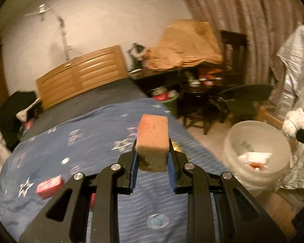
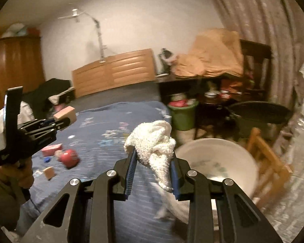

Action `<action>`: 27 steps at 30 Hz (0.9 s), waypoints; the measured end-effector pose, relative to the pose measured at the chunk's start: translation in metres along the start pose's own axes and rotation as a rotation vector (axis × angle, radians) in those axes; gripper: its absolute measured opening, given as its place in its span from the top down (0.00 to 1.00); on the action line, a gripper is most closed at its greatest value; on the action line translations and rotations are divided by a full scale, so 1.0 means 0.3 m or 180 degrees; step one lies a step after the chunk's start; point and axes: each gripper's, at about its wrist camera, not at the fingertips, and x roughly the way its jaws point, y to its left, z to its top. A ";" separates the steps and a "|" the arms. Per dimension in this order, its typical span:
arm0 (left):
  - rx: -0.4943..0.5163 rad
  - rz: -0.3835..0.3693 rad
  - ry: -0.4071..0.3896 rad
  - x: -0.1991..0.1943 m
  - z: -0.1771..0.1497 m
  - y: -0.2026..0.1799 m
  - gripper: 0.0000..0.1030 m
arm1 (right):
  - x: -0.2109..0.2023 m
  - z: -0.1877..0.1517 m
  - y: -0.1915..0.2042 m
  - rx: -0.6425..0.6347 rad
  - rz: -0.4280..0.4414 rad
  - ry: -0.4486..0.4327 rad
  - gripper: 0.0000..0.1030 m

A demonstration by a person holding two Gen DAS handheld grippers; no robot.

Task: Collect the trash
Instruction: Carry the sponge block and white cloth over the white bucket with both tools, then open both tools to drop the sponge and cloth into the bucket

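Only the right wrist view shows the red ball (image 2: 69, 157).

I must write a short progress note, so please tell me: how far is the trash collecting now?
Partly done. The white bucket beside the bed already holds some scraps. In hand: the left gripper is shut on a sponge block, and the right gripper is shut on a white cloth; neither is in the bucket yet. Left on the blue bedspread: a pink box, a red object and a small block.
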 end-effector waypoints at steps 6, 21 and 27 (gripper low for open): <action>0.0239 -0.0383 0.0052 0.123 0.056 -0.222 0.77 | -0.005 0.014 -0.248 0.0301 -0.0271 0.0093 0.69; 0.0573 -0.1292 0.0379 0.374 0.064 -0.577 0.77 | 0.156 -0.015 -0.525 0.0603 -0.0488 0.0352 0.69; 0.0615 -0.1646 0.0550 0.439 0.025 -0.631 0.77 | 0.239 -0.048 -0.557 0.0632 -0.0496 0.0474 0.69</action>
